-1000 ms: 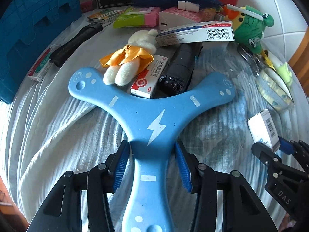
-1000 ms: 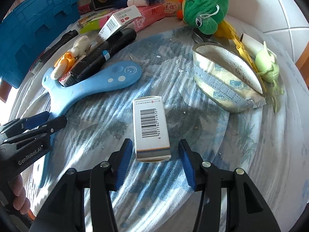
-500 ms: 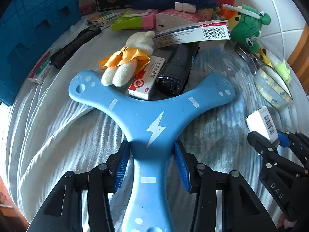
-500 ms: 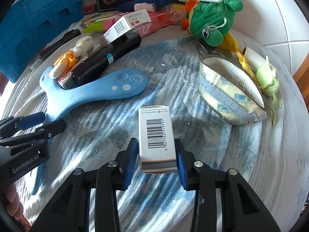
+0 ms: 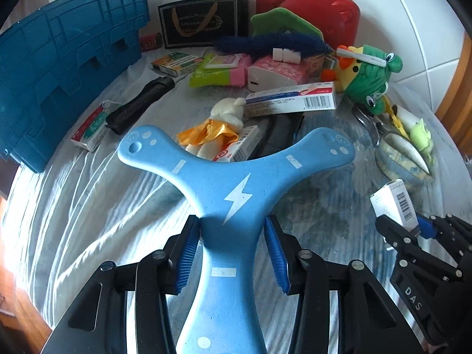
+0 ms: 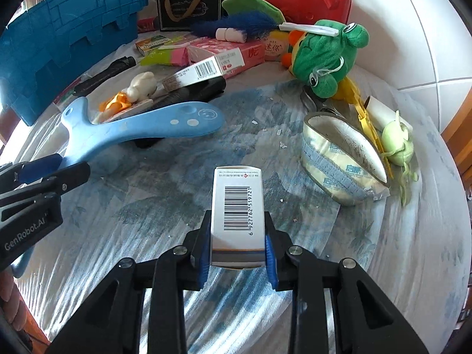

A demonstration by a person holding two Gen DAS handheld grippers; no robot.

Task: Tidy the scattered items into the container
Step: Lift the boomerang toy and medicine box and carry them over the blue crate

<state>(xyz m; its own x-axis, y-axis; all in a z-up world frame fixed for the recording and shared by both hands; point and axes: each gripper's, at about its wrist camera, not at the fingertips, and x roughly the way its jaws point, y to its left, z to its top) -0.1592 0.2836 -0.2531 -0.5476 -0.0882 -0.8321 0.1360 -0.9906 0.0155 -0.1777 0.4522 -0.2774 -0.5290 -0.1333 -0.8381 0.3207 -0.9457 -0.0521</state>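
A light blue boomerang [image 5: 233, 194] bears a white lightning bolt and small white dots and dashes. The small box [image 6: 238, 206] is white with a black barcode and a grey-blue band. The crate [image 5: 59, 82] is deep teal, the case [image 5: 306, 8] bright red, the plush frog [image 6: 324, 56] green. The cloth [image 6: 398, 250] is pale white with faded blue leafy blotches. Both grippers are black with blue pads [image 6: 270, 262]

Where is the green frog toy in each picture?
Left wrist view: green frog plush sits upper right, beside the red case.
Right wrist view: green frog plush sits upper middle-right, below the red case.
Shared landmark: the blue crate at upper left.
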